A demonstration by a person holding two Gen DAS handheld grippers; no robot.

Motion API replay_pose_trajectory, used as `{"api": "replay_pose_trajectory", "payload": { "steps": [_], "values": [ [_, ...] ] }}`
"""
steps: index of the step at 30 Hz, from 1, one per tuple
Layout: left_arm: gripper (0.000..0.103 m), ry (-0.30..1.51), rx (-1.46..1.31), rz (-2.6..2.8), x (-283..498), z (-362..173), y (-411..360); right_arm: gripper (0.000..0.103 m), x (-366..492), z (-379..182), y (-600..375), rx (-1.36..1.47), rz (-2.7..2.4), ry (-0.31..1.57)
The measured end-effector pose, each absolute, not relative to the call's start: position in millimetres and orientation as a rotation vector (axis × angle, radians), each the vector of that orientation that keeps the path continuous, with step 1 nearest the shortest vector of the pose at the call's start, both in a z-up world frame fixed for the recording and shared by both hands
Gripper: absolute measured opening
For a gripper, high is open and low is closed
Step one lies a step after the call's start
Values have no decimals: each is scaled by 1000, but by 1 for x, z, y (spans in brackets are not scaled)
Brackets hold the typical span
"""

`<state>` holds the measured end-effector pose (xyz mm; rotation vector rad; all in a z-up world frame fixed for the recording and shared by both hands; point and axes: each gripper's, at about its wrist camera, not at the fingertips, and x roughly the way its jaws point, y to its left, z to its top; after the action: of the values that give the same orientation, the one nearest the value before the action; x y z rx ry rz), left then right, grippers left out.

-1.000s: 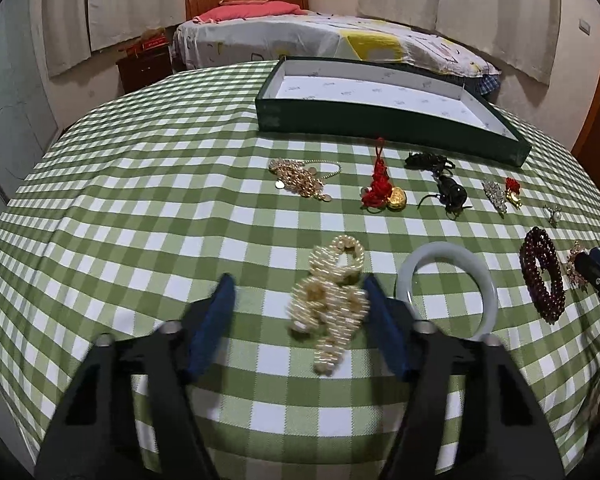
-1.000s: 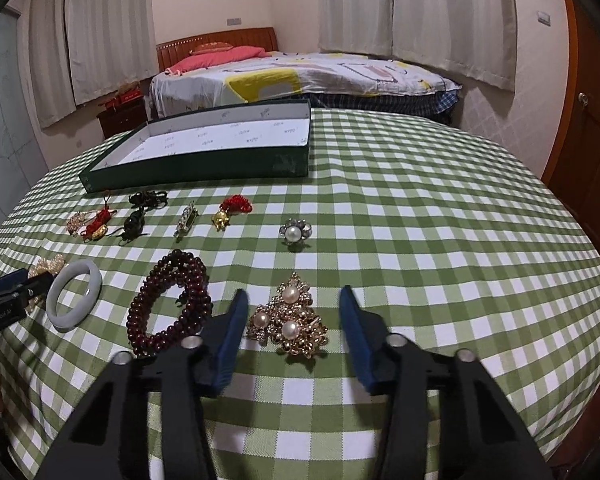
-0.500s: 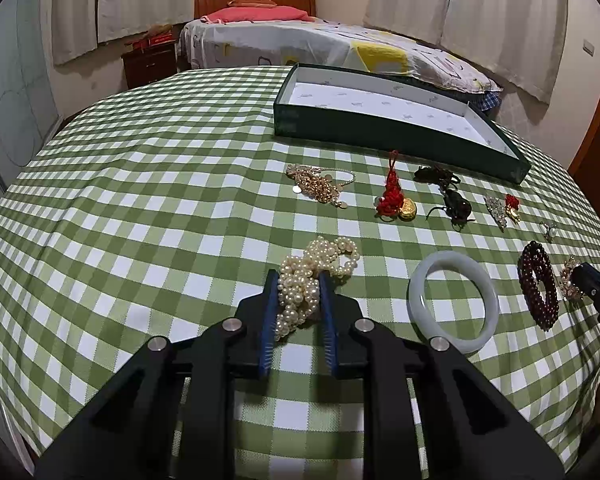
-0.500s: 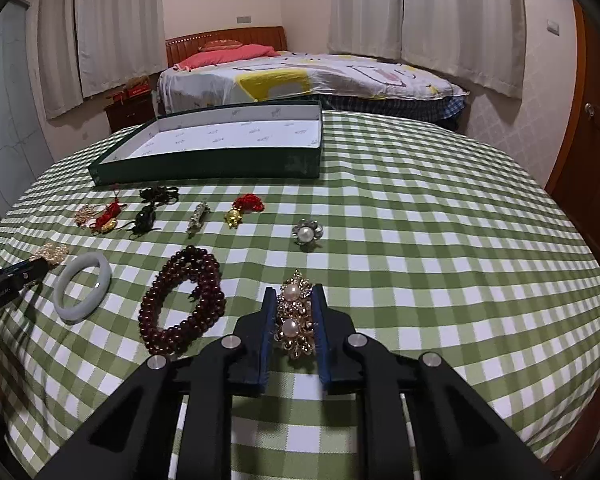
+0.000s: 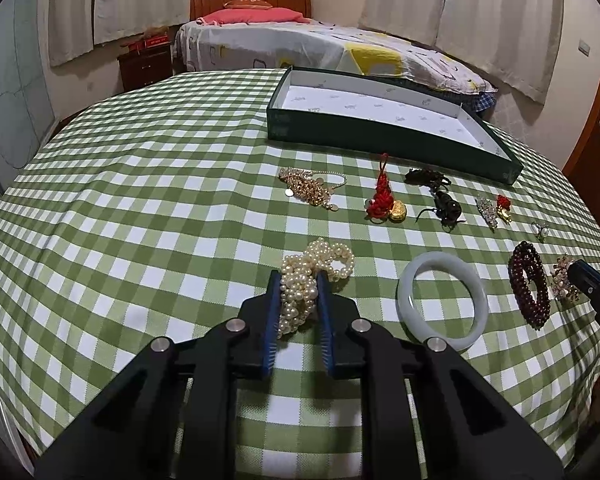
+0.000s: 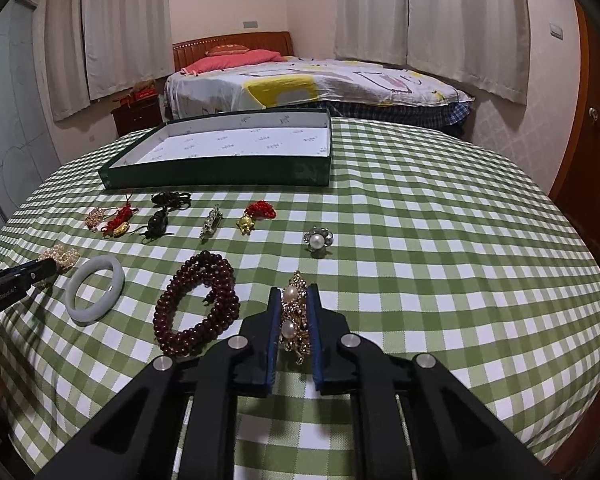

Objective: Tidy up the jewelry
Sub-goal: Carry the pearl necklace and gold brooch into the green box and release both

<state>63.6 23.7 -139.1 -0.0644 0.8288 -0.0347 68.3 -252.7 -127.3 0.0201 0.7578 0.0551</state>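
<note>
My left gripper (image 5: 299, 280) is shut on a cream pearl bracelet bundle (image 5: 300, 300), whose far loops rest on the green checked cloth. My right gripper (image 6: 295, 294) is shut on a gold brooch with pearls (image 6: 294, 320). An open dark green box with white lining (image 5: 380, 136) stands at the back; it also shows in the right wrist view (image 6: 220, 170). A white jade bangle (image 5: 442, 306) and a dark red bead bracelet (image 5: 530, 290) lie between the grippers; both show in the right wrist view, bangle (image 6: 95, 289) and beads (image 6: 198, 304).
More pieces lie before the box: a gold coin chain (image 5: 310, 188), a red knot with gold charm (image 5: 384, 200), black cord pieces (image 5: 440, 196), a silver clip (image 6: 211, 222), a red and gold charm (image 6: 256, 216), a pearl flower ring (image 6: 318, 239). A bed stands behind the table.
Both grippers went from open around their pieces to shut on them. The left closed on the pearls, the right on the brooch. Both views have risen slightly.
</note>
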Motion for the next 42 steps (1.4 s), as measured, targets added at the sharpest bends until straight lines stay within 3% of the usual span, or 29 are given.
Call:
{"api": "replay_pose_trajectory", "payload": {
  "steps": [12,18,22,25,29,31,33,41,42],
  "values": [
    [17,823,-53,-41,63,-135,19,11,72,-126,-261,77,67,760],
    [17,825,-53,-36,66,-136,20,22,76,-135,-273,148,46,803],
    [17,830,-56,-34,67,-138,21,48,75,-138,-269,139,47,817],
    [17,831,-55,-34,67,-138,21,51,76,-139,-266,130,58,828],
    [17,836,-57,-35,68,-139,21,51,76,-143,-260,90,58,853],
    [17,836,-59,-34,68,-140,22,34,74,-142,-256,62,56,855],
    [17,837,-58,-35,68,-140,22,27,72,-142,-254,55,68,855],
    [17,829,-61,-32,67,-139,22,22,69,-137,-252,32,71,836],
    [17,825,-62,-31,67,-138,22,17,69,-136,-251,26,68,830]
  ]
}}
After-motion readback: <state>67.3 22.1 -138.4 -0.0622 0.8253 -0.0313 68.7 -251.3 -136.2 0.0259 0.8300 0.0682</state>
